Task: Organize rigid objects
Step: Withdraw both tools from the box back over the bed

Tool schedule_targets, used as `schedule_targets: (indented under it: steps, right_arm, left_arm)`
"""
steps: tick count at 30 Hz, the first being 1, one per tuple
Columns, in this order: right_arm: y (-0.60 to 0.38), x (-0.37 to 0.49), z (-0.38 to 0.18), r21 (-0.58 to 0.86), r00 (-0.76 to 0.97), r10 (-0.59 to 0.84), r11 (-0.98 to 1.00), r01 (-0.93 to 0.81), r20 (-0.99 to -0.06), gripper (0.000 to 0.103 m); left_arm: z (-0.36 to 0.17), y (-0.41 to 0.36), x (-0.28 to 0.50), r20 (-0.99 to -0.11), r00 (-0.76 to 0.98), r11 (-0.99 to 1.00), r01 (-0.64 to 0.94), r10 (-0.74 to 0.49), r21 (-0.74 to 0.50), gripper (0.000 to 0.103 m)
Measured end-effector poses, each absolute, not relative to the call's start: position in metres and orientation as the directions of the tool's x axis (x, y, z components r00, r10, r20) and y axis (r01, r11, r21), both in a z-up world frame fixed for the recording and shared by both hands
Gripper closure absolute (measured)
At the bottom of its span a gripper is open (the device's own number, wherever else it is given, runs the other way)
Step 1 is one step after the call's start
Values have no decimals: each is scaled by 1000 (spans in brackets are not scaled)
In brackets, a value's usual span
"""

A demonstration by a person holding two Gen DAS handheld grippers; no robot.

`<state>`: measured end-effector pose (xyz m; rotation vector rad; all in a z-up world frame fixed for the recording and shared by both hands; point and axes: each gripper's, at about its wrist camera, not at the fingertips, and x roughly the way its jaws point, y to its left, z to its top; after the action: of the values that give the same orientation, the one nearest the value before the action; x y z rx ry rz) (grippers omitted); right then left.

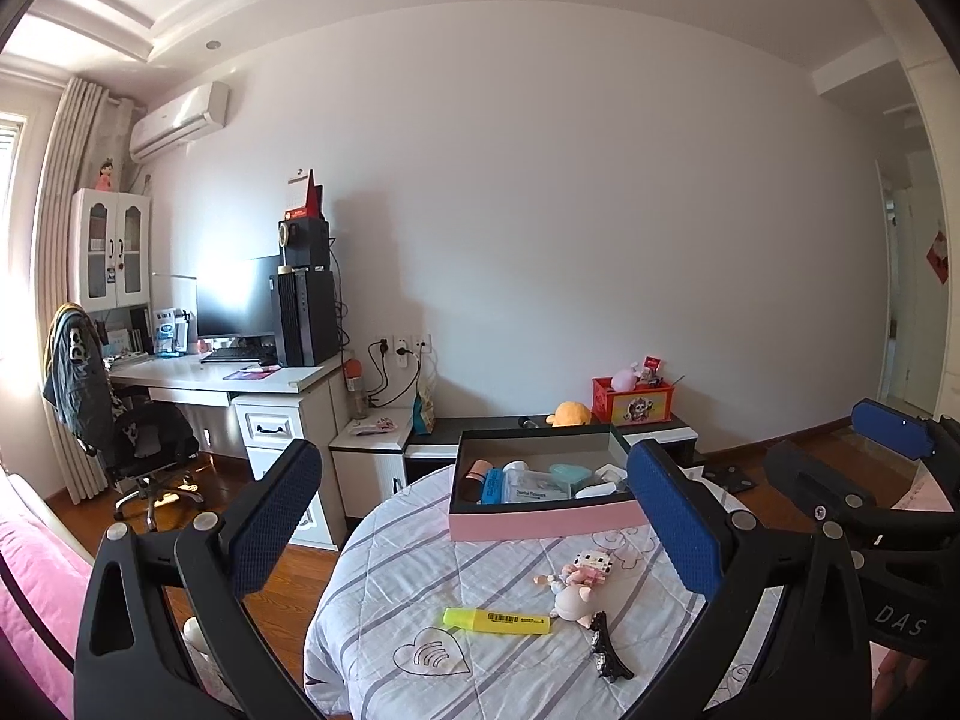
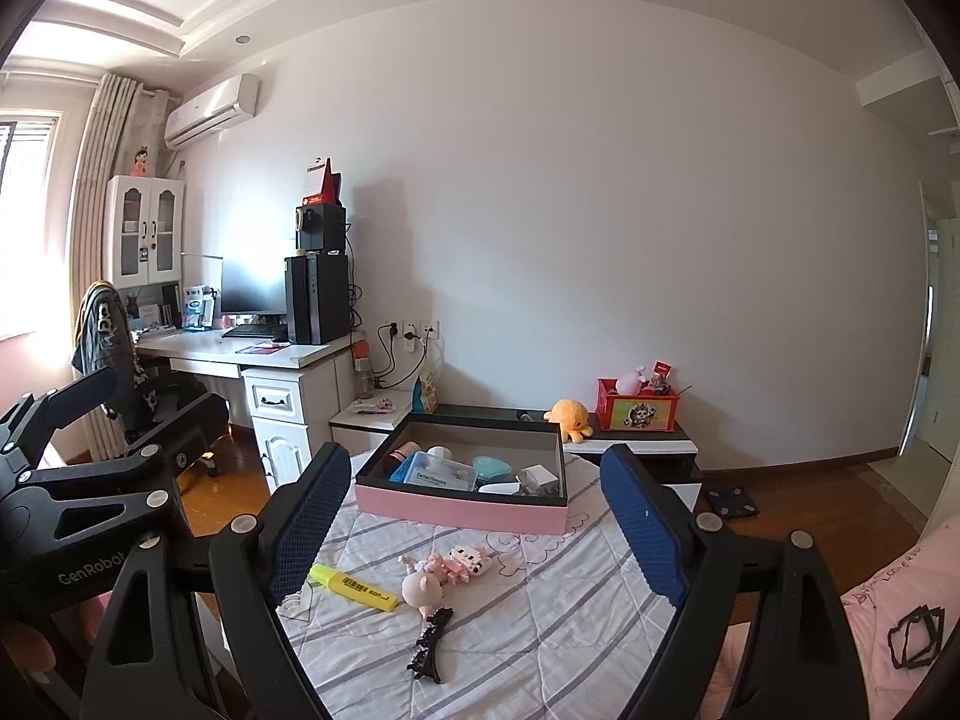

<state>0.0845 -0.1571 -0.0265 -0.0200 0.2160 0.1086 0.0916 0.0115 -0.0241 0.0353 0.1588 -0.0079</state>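
Note:
A round table with a striped white cloth (image 1: 420, 546) (image 2: 540, 618) carries a pink box (image 1: 540, 525) (image 2: 462, 510) with a dark inside that holds several small items. In front of the box lie a yellow highlighter (image 1: 497, 621) (image 2: 354, 586), a small pink blocky figure (image 1: 591, 565) (image 2: 465, 561), a pale pig figure (image 1: 573, 603) (image 2: 422, 589) and a black Eiffel tower model (image 1: 607, 648) (image 2: 433, 642). My left gripper (image 1: 474, 522) is open above the table with nothing between its blue pads. My right gripper (image 2: 474, 522) is open too, empty, held over the same objects.
A white desk (image 1: 252, 378) with a monitor and a black tower stands at the left wall, an office chair (image 1: 132, 438) in front of it. A low cabinet (image 2: 636, 444) behind the table bears a yellow plush and a red box. A pink bed (image 2: 888, 588) lies at the right.

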Motion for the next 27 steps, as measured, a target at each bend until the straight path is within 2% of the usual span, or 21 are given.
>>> schedule_targets:
  steps: [19, 27]
  right_arm:
    - [-155, 80, -27, -18, 972, 82, 996, -88, -222, 16]
    - [-153, 85, -32, -18, 967, 89, 995, -96, -239, 16]
  left_arm:
    - [-27, 8, 89, -169, 986, 999, 20, -15, 32, 0]
    - [-37, 14, 101, -204, 978, 999, 34, -29, 23, 0]
